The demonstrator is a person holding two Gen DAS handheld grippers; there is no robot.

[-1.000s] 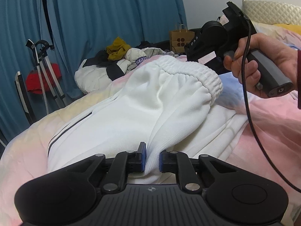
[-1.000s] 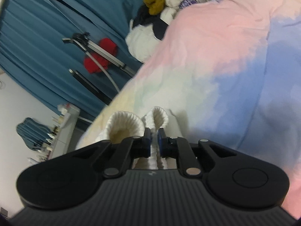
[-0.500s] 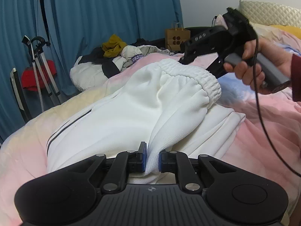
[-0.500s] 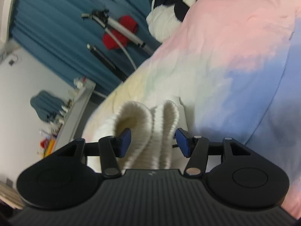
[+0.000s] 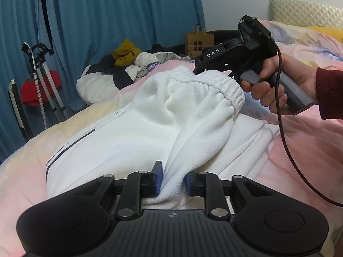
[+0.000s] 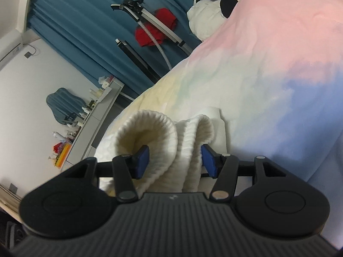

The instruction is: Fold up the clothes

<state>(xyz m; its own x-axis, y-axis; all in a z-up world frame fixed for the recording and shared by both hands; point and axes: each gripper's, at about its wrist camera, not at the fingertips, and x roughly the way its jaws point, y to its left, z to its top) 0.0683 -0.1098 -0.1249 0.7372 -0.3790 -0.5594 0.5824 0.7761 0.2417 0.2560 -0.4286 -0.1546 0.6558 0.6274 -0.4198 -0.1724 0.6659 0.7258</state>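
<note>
White sweatpants with a dark side stripe lie folded over on the bed. In the left wrist view my left gripper stands part-open, a bunched fold of the white fabric still between its blue pads. My right gripper is open, its pads wide apart on either side of the ribbed elastic waistband, which sits loose between them. The right gripper also shows in the left wrist view, held in a hand at the far waistband end.
The pastel pink, yellow and blue duvet covers the bed. A pile of other clothes lies at the far end. A paper bag, blue curtains and a garment steamer stand stand beyond.
Both grippers have opened: the right released the waistband about half a second ago and widened further; the left has just loosened its pinch on the fabric. The waistband has settled lower.
</note>
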